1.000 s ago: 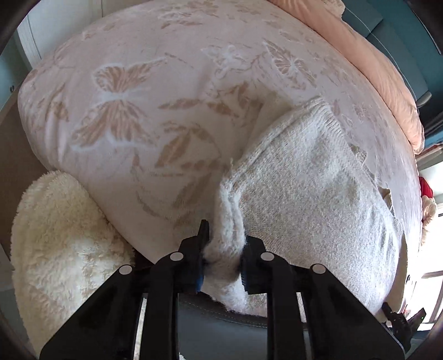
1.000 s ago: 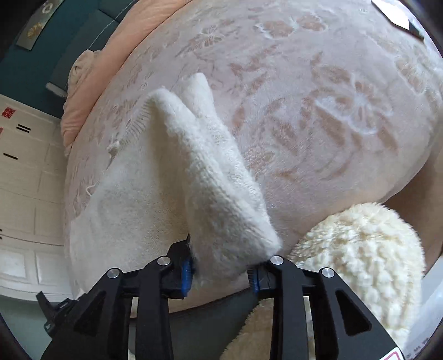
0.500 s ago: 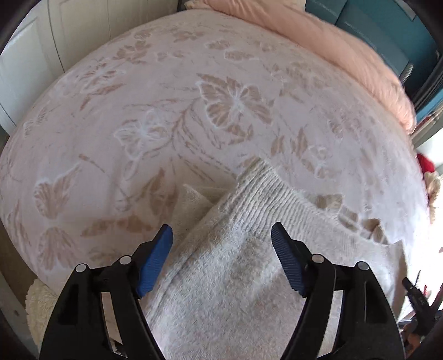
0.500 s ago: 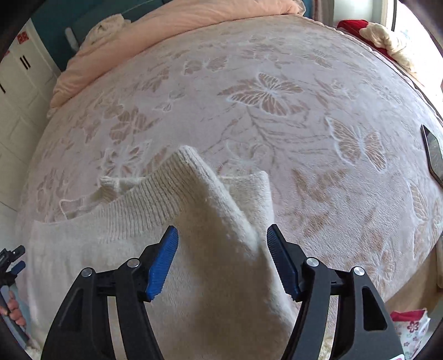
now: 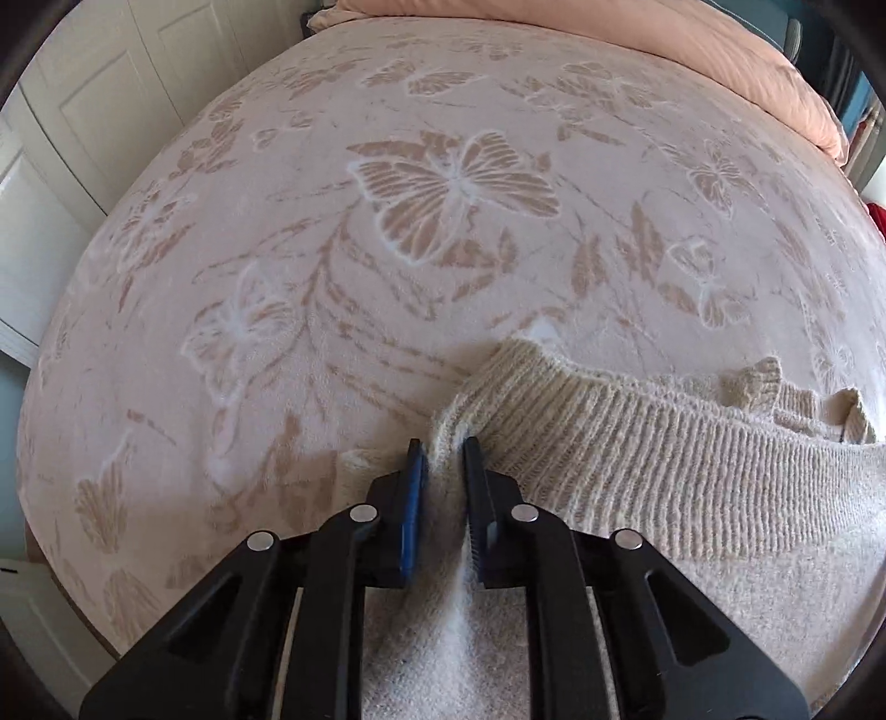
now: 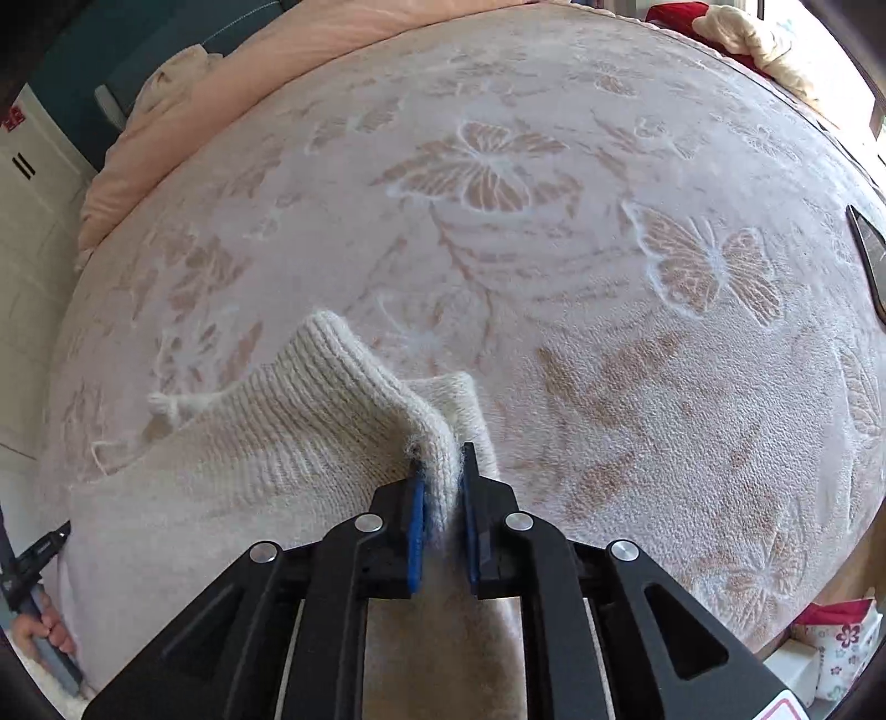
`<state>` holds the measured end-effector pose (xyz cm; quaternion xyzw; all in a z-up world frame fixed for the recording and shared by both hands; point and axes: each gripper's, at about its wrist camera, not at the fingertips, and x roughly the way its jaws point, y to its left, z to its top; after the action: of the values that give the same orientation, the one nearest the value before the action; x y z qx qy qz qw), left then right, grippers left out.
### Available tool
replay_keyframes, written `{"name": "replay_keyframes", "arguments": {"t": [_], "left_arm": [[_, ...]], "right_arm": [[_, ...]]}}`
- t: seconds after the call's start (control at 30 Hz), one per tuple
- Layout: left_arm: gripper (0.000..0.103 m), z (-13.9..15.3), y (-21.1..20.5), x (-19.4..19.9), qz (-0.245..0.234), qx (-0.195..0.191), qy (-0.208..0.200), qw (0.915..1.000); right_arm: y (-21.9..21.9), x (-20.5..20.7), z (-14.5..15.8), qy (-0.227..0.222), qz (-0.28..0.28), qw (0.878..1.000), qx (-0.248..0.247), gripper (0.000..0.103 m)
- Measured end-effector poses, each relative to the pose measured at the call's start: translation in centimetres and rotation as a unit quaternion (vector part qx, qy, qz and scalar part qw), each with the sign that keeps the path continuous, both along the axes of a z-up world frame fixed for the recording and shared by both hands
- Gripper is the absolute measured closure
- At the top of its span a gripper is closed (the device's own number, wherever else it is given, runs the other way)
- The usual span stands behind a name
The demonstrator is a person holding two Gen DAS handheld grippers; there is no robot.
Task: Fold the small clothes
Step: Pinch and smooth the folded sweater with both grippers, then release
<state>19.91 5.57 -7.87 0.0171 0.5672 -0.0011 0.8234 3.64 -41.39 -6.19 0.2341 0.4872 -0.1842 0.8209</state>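
Observation:
A cream knitted sweater (image 5: 692, 459) lies on a butterfly-patterned blanket (image 5: 443, 183), its ribbed edge running off to the right in the left wrist view. My left gripper (image 5: 444, 446) is closing on the left corner of that ribbed edge, and the blue pads pinch the knit. In the right wrist view the sweater (image 6: 288, 443) spreads to the left. My right gripper (image 6: 440, 457) is closing on a raised fold of the ribbed edge, with wool squeezed between its pads. At the far left of that view a hand (image 6: 47, 631) holds the other gripper.
A pink duvet (image 5: 720, 50) is bunched along the far side of the bed. White cupboard doors (image 5: 72, 111) stand to the left. A dark phone (image 6: 866, 249) lies near the blanket's right edge. A floral bag (image 6: 836, 637) sits below the bed's right corner.
Both grippers let go of the folds they held, moved open across the sweater toward its ribbed edge, and have now closed on that edge, one at each end.

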Motion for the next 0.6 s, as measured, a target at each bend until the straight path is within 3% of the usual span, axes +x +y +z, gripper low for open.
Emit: {"name": "replay_keyframes", "arguments": {"t": [0.07,0.1,0.2,0.27,0.37,0.43,0.5,0.6], "left_arm": [[0.077,1.3,0.0,-0.7,0.003,-0.005,-0.003,1.0],[0.066,2.2,0.1,-1.3,0.006,-0.006,-0.011,0.9999],[0.053,4.9,-0.1,-4.4,0.011,-0.033,-0.037,0.9987],[0.049,5.4,-1.0,-6.7,0.004,-0.057,-0.035,0.9978],[0.048,3.2,-3.4,-9.2,-0.022,-0.057,-0.004,0.9981],[0.047,1.0,-4.7,-10.2,-0.041,-0.023,0.012,0.9988],[0.045,1.6,-5.4,-11.1,-0.06,0.009,-0.017,0.998],[0.044,1.9,-5.5,-11.1,-0.064,0.012,-0.007,0.9978]], "right_arm": [[2.2,-1.0,2.7,-0.029,-0.002,0.999,-0.034,0.079],[3.5,-1.3,3.8,-0.049,0.015,0.998,-0.03,0.079],[10.0,-1.7,4.3,-0.069,0.106,0.992,0.015,0.08],[14.9,-1.3,2.4,-0.04,0.176,0.983,0.025,0.08],[20.0,-0.2,-3.1,0.028,0.233,0.972,-0.012,0.08],[21.3,-0.5,-2.0,0.026,0.234,0.971,-0.045,0.08],[21.1,-0.6,0.1,0.011,0.235,0.972,-0.013,0.08],[21.3,-0.9,1.6,-0.012,0.235,0.972,0.022,0.08]]}}
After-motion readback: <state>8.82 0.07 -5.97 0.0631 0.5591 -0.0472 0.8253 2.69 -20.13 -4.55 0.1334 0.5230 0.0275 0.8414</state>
